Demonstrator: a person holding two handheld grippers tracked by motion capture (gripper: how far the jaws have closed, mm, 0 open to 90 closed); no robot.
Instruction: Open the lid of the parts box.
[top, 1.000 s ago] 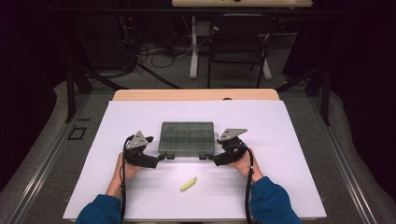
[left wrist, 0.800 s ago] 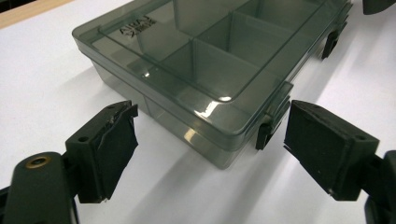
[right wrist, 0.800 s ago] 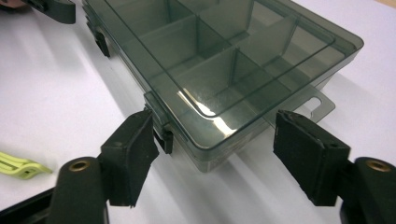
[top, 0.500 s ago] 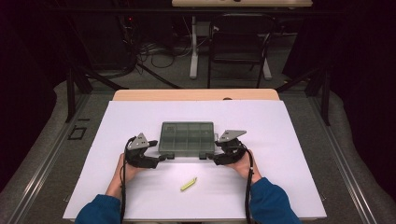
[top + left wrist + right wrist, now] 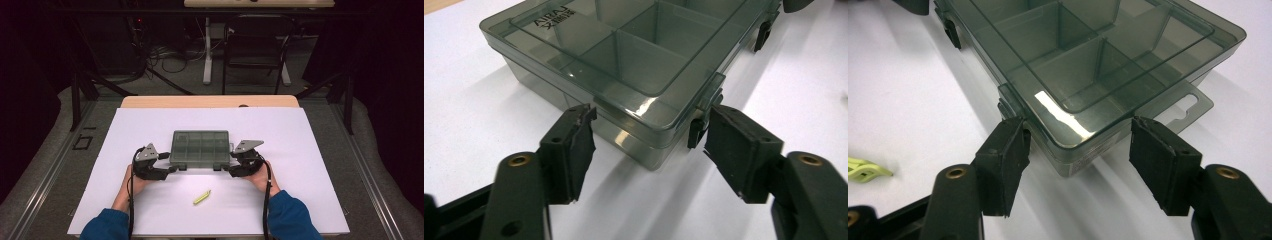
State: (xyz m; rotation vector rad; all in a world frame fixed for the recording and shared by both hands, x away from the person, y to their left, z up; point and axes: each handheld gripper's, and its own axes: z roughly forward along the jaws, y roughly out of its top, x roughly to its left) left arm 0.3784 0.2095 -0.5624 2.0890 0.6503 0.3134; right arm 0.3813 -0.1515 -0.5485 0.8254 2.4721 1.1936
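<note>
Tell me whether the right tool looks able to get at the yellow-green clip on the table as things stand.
Probably yes. The right tool sits at the compartment box's near right corner, and the yellow-green clip lies on bare white table nearer the person, with nothing between them.

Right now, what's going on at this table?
A person holds a gripper in each hand at the two near corners of a closed, smoky clear compartment box on the white table. The left gripper and right gripper each straddle a corner by a latch; their jaws have just been closing, but whether the pads press yet is unclear. A small yellow-green clip lies apart, nearer the person.
</note>
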